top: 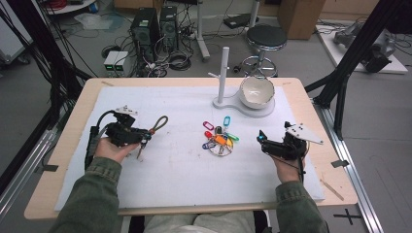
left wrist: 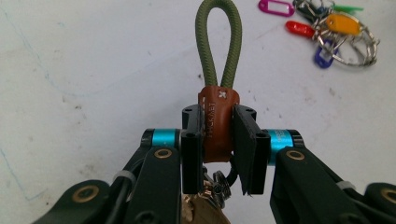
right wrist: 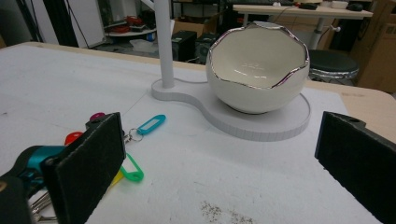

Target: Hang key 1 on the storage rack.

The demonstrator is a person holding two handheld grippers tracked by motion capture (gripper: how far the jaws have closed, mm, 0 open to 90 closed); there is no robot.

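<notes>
The brown leather sleeve (left wrist: 217,122) on the green cord loop (left wrist: 219,42) bears stamped lettering, too blurred to read.

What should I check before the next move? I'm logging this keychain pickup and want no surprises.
1. Left gripper shut on the keychain: ok, both pads clamp its brown leather tab.
2. Green cord loop free: ok, it sticks out past the jaws, snagged on nothing.
3. Key and ring hanging below the jaws: cannot tell whether they are clear of the mat.
4. Right gripper: ok, jaws wide open with nothing between them.
5. Tagged key bunch: ok, lying apart on the mat between the two grippers.
6. Bowl on the stand base: ok, upright, looks empty.
</notes>
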